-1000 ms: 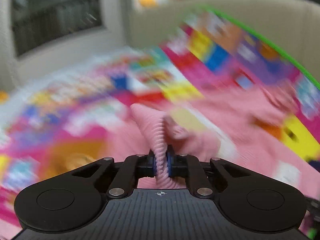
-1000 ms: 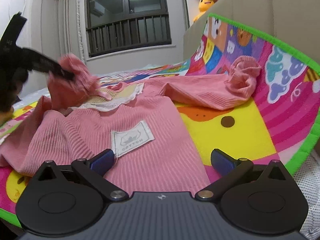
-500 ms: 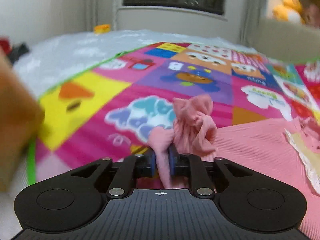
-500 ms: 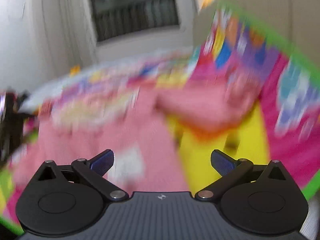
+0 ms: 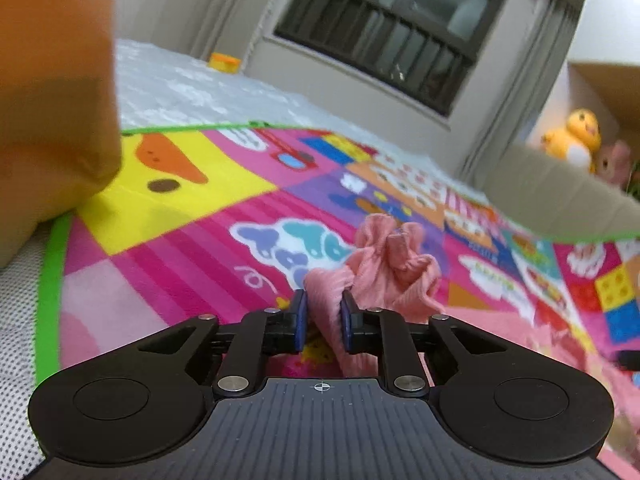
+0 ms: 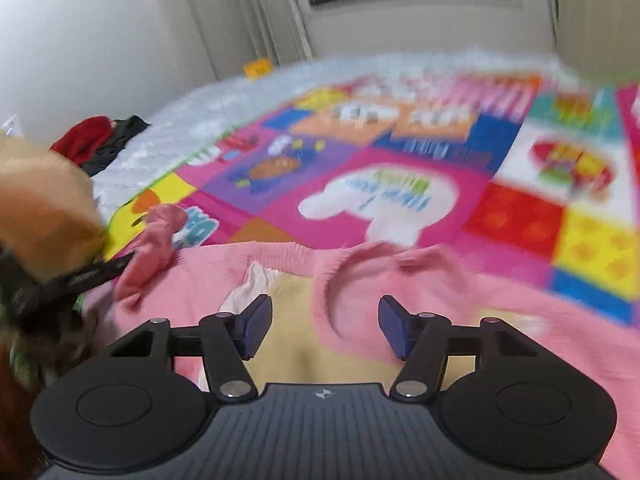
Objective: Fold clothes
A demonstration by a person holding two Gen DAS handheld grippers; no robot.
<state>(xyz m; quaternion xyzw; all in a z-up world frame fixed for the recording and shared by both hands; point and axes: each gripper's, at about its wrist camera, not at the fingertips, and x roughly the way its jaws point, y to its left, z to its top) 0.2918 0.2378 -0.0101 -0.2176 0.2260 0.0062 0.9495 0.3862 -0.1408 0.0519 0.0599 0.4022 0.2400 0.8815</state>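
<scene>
A pink ribbed sweater [image 6: 460, 292] lies spread on a colourful play mat [image 6: 400, 168]. My left gripper [image 5: 323, 322] is shut on the sweater's bunched pink sleeve cuff [image 5: 394, 268], held just over the mat [image 5: 180, 236]. In the right wrist view that same cuff [image 6: 154, 244] shows at the left, pinched by the other gripper's black fingers [image 6: 100, 270]. My right gripper [image 6: 325, 326] hangs open above the sweater's collar, with a cream inner lining [image 6: 296, 324] between the blue pads; nothing is gripped.
The mat has a green border [image 5: 50, 292] and lies on a white dotted bed cover [image 5: 180, 92]. A red and dark clothes pile [image 6: 100, 140] sits at the left. Plush toys [image 5: 576, 140] stand at the back right, a window [image 5: 384, 28] behind.
My left gripper has carried the sleeve cuff outward over the mat's left side. My right gripper swung from the sweater's chest label up to its collar, staying open.
</scene>
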